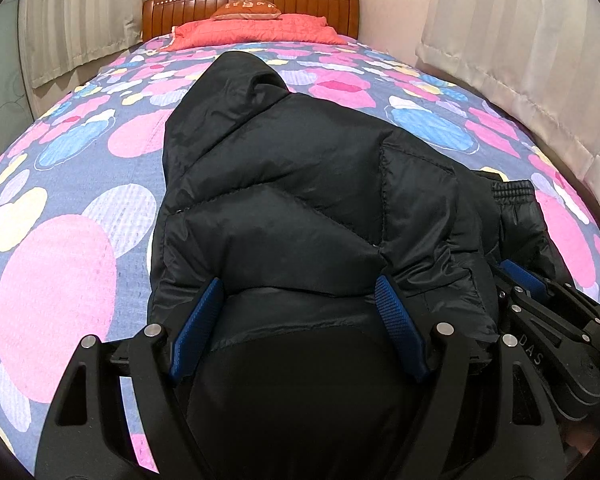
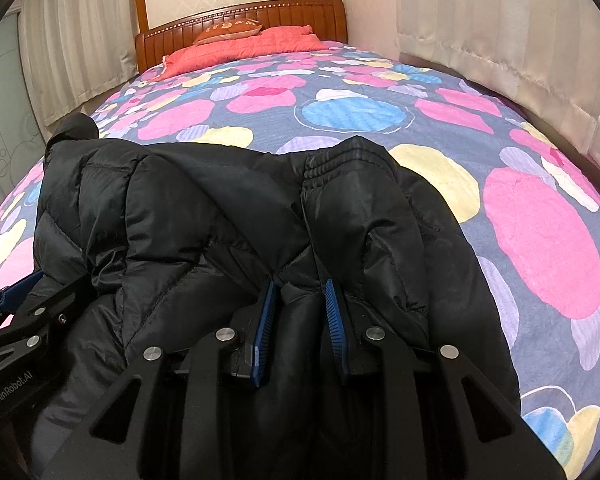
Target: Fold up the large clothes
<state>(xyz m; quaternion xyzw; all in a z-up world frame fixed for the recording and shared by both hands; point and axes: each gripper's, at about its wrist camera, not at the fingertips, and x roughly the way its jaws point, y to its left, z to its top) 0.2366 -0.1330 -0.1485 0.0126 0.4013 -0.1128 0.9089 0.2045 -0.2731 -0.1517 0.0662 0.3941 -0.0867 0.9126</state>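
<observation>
Left gripper (image 1: 300, 304), right gripper (image 2: 300, 300) – black linkage arms, blue ribbed pads, silver pivot screws, white lettering

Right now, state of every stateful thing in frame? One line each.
black puffer jacket: partly folded on the bed, bunched, near edge held by both grippers.
left gripper: jaws wide, clamped around a thick fold of jacket.
right gripper: jaws narrow, pinching a jacket fold.
elastic cuff: lying on top, facing the headboard.
curtains: drawn.

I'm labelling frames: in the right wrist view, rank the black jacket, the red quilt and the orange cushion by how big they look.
1. black jacket, though nearest the camera
2. red quilt
3. orange cushion
</observation>
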